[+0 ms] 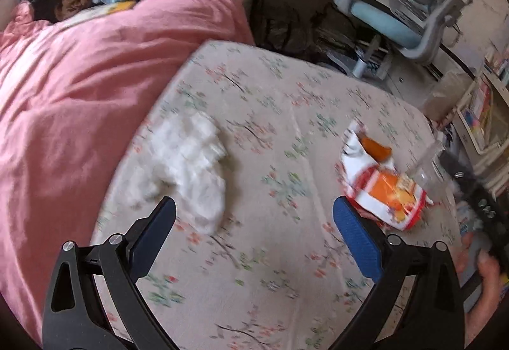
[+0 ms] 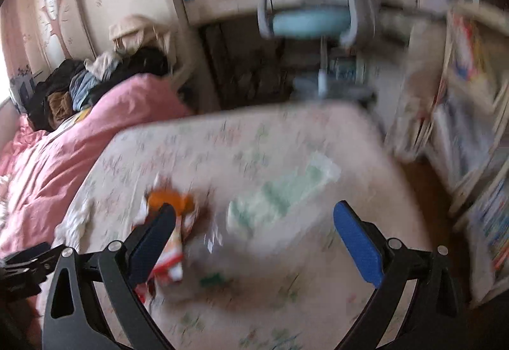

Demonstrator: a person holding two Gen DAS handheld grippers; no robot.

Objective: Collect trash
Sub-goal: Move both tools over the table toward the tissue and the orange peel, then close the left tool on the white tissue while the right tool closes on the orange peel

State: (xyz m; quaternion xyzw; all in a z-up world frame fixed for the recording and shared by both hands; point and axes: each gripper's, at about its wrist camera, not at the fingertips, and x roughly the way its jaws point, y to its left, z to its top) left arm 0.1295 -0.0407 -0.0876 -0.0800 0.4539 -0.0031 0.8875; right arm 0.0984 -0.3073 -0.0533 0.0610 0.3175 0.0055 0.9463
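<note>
While nothing has yet been picked up, the trash lies spread on the bed (image 1: 286, 89): a crumpled white tissue (image 1: 187, 165) toward the pink quilt (image 1: 79, 89), an orange-and-white snack wrapper (image 1: 381, 188) nearer the far edge, and a clear plastic cup (image 1: 429, 168) touching that wrapper. From the right wrist view, a pale green-and-white packet (image 2: 280, 200) lies just beside the wrapper, though blur hides what it is. Both tools hover above the sheet with jaws spread wide and nothing between them: the left tool (image 1: 254, 213) sits between tissue and wrapper, the right tool (image 2: 254, 219) over the wrapper and packet. This looks like the approach step. Next, I judge, one tool must descend onto a single item and close. A desk chair (image 1: 397, 10) stands beyond the bed.
</note>
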